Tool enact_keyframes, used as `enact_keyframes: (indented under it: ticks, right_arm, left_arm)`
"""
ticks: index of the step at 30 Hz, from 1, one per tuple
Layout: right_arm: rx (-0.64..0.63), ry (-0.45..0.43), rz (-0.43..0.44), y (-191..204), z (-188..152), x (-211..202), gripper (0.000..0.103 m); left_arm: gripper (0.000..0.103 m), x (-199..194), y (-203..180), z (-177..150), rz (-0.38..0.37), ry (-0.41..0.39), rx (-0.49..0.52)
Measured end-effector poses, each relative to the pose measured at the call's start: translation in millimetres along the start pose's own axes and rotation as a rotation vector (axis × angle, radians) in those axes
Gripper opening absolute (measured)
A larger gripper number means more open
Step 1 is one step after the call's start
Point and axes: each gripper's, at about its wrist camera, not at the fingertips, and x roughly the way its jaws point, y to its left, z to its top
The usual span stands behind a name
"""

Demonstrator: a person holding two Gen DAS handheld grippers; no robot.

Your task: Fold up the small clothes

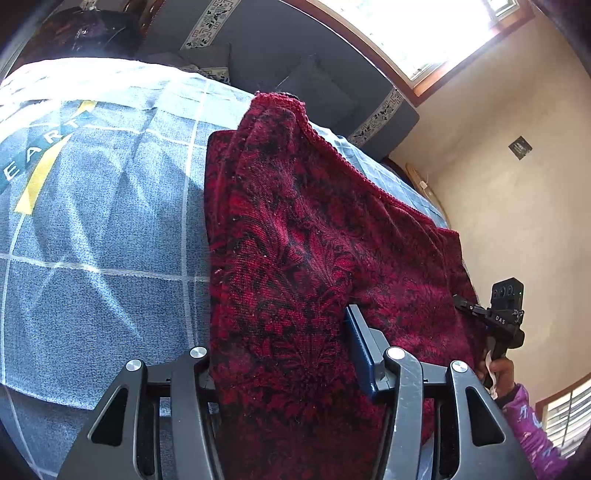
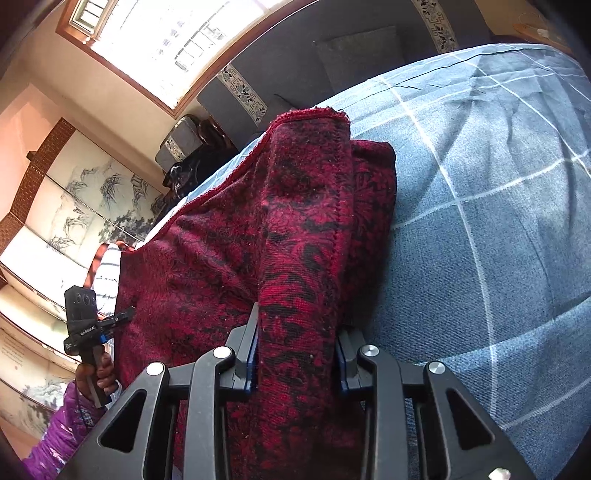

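A dark red knitted garment [image 1: 295,240] with a black leaf pattern lies partly folded on a blue bedspread [image 1: 110,229] with white grid lines. My left gripper [image 1: 284,350] is shut on the garment's near edge; its left finger is hidden under the cloth and the right finger [image 1: 360,347] shows. In the right wrist view the garment [image 2: 306,221] runs as a thick folded band between the pads of my right gripper [image 2: 297,354], which is shut on it. Each gripper shows in the other's view at the garment's side: the right [image 1: 469,302], the left [image 2: 122,317], each held by a hand in a purple sleeve.
The bedspread [image 2: 480,240] stretches wide to the right of the garment. A dark sofa [image 1: 314,74] with patterned bands stands behind the bed under a bright window [image 1: 424,33]. A striped white cloth [image 2: 107,273] lies beyond the garment's left side. Painted wall panels [image 2: 74,206] stand further left.
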Motion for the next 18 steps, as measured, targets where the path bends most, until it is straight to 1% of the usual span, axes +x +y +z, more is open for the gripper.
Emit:
enact_keyframes:
  ticks: [1,3,5,7,10,11,12,14,16,17,18]
  right_arm:
    - [0.011,0.004,0.006,-1.9,-1.3,0.6,0.038]
    - [0.011,-0.004,0.011,-3.9,-4.0,-0.8,0.038]
    - [-0.008,-0.017,0.000,-1.7,-7.7,-0.9,0.038]
    - [-0.021,-0.030,-0.024,1.7,-10.3,-0.8,0.037]
    - [-0.052,-0.037,-0.069,8.7,-12.3,-0.7,0.037]
    - [-0.051,-0.046,-0.090,9.5,-13.0,-2.8,0.038]
    - [-0.045,-0.062,-0.111,10.5,-14.5,-6.9,0.044]
    - [-0.038,-0.141,-0.179,16.7,-18.8,-25.1,0.045]
    - [-0.060,-0.272,-0.284,33.6,-26.0,-51.6,0.045]
    - [-0.081,-0.336,-0.306,45.3,-29.4,-65.1,0.045]
    - [-0.113,-0.382,-0.293,59.7,-31.1,-74.8,0.045]
  left_arm:
    - [0.055,-3.2,3.6,1.2,-0.014,0.000,-0.019]
    - [0.056,-8.4,9.7,3.6,-0.029,0.000,-0.037]
    - [0.059,-7.1,11.2,4.5,-0.021,0.028,-0.018]
    - [0.059,-1.1,12.9,5.6,-0.033,0.067,0.000]
    - [0.059,2.3,13.2,7.9,-0.068,0.086,0.021]
    - [0.058,3.1,13.3,9.7,-0.073,0.090,0.021]
    - [0.056,4.9,13.3,12.6,-0.076,0.092,0.017]
    - [0.052,7.6,12.1,15.0,-0.076,0.095,0.020]
    - [0.051,8.1,12.3,15.1,-0.086,0.090,0.022]
    - [0.051,8.9,12.4,14.6,-0.098,0.088,0.017]
    - [0.051,8.7,14.6,14.4,-0.112,0.084,0.012]
